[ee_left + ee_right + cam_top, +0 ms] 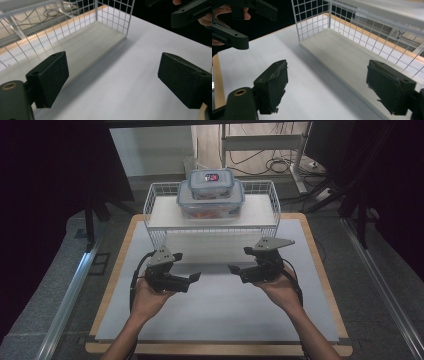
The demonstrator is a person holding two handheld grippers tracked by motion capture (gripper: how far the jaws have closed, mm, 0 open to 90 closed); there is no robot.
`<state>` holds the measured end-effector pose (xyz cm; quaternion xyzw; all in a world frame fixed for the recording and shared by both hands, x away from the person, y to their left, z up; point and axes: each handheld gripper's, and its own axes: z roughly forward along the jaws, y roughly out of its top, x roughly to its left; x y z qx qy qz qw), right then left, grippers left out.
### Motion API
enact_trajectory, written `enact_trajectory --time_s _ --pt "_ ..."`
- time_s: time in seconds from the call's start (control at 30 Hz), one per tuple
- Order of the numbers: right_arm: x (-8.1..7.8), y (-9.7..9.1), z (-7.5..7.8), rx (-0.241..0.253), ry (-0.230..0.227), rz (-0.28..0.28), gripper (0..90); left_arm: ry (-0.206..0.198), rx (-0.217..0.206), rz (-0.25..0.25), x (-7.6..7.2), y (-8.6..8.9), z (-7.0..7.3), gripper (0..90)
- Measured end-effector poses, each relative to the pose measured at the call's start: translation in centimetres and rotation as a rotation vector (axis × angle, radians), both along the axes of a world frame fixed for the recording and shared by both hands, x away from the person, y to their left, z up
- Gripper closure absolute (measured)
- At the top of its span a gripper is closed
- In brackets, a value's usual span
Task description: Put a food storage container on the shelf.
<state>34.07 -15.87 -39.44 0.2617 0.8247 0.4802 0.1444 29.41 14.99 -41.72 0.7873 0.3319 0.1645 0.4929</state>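
A white wire rack (273,200) stands at the back of the table. On its top shelf sits a large clear lidded container (210,204) with a smaller one (210,182) stacked on it. In front of the rack a person's hands hold both grippers low over the white mat (225,310), jaws turned toward each other. My left gripper (189,266) (113,80) is open, with bare mat between its pads. My right gripper (238,260) (327,87) is also open and empty. The rack's lower board (85,47) (342,52) lies just beyond both.
The mat lies on a wooden board (114,275) with grey floor around it. Cables and a metal frame (300,160) sit behind the rack. Dark curtains hang on both sides. The other gripper appears in each gripper view's upper corner (190,12) (237,22).
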Motion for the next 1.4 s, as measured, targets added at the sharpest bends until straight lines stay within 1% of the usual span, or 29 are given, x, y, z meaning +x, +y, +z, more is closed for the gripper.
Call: enact_trajectory --time_s 0.07,0.13,0.27,0.33,0.4,0.43,0.5,0.63,0.8,0.87,1.07,1.13,1.2,1.23,1.3,1.4 --pt "-0.4 -0.3 -0.5 -0.003 0.004 -0.004 14.9 0.006 -0.017 -0.008 -0.5 0.0 -0.5 10.9" --pt "-0.7 -0.6 -1.1 -0.001 0.015 -0.007 14.0 0.01 -0.005 -0.022 -1.0 0.0 -1.0 9.5" --pt "-1.3 -1.5 -2.4 0.001 0.036 -0.022 12.1 0.008 0.01 -0.023 -2.1 0.1 -2.0 8.3" --pt "-1.5 -2.0 -3.1 -0.003 0.05 -0.029 11.4 0.013 0.005 -0.024 -2.5 0.3 -2.6 7.8" --pt "-1.8 -2.4 -3.7 -0.006 0.059 -0.038 10.3 0.021 0.014 -0.019 -2.8 0.4 -3.1 7.7" --pt "-2.0 -2.6 -4.0 0.0 0.066 -0.041 9.5 0.02 0.015 -0.017 -3.1 0.5 -3.4 7.5" --pt "-2.4 -3.1 -4.7 0.01 0.082 -0.038 8.2 0.031 0.008 -0.02 -3.4 0.6 -3.8 7.4" --pt "-3.4 -3.7 -5.6 0.005 0.074 -0.045 6.1 0.05 0.005 -0.018 -4.0 1.1 -4.8 6.2" --pt "-4.5 -4.5 -6.3 0.011 0.067 -0.049 6.0 0.067 0.009 -0.006 -5.0 1.7 -6.0 5.6" --pt "-5.0 -4.8 -6.6 0.01 0.067 -0.05 6.1 0.065 0.024 0.002 -5.4 1.9 -6.4 5.5" --pt "-6.2 -5.5 -7.5 -0.018 0.059 -0.055 6.3 0.055 0.057 0.018 -6.6 2.3 -7.6 4.7" --pt "-6.6 -5.7 -7.9 -0.024 0.051 -0.057 6.3 0.053 0.084 0.023 -7.0 2.2 -8.1 3.8" --pt "-6.9 -5.9 -8.2 -0.032 0.051 -0.061 6.3 0.044 0.131 0.034 -7.3 2.1 -8.6 3.1" --pt "-7.1 -6.0 -8.4 -0.038 0.05 -0.061 6.3 0.039 0.147 0.04 -7.5 2.0 -8.8 2.6" --pt "-7.4 -6.2 -8.7 -0.049 0.051 -0.062 6.3 0.038 0.166 0.044 -7.8 2.0 -9.2 2.0" --pt "-7.6 -6.4 -9.2 -0.061 0.055 -0.065 6.3 0.049 0.176 0.048 -8.1 2.0 -9.7 1.2"
